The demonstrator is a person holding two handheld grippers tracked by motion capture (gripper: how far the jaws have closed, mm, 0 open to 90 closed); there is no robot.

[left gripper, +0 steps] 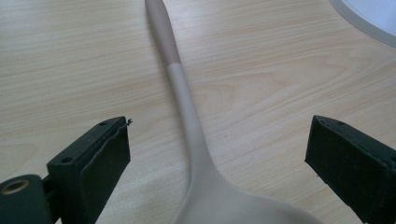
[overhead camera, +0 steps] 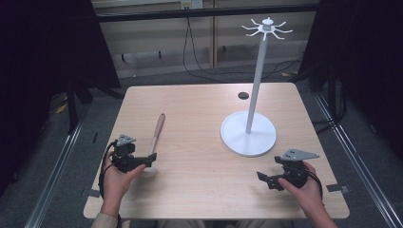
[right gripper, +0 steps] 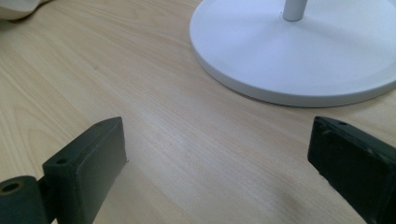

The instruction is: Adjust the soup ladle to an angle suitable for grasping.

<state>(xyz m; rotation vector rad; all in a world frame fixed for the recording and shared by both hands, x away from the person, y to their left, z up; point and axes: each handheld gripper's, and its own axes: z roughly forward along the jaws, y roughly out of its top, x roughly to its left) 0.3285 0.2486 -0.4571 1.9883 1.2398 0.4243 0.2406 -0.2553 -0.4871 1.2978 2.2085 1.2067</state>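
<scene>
Left tool (overhead camera: 148, 161) gapes astride the spoon (overhead camera: 157, 133); right tool (overhead camera: 264, 177) gapes low, empty.

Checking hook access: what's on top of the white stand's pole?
The stand has a pole topped by a small white hub with thin hooks spreading outward. All hooks that show hang bare. The hub's far side cannot be made out. The spoon lies on the table.

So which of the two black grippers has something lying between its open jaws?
The left gripper: the beige long-handled spoon runs between its jaws, untouched. The right gripper frames bare wooden table.
</scene>
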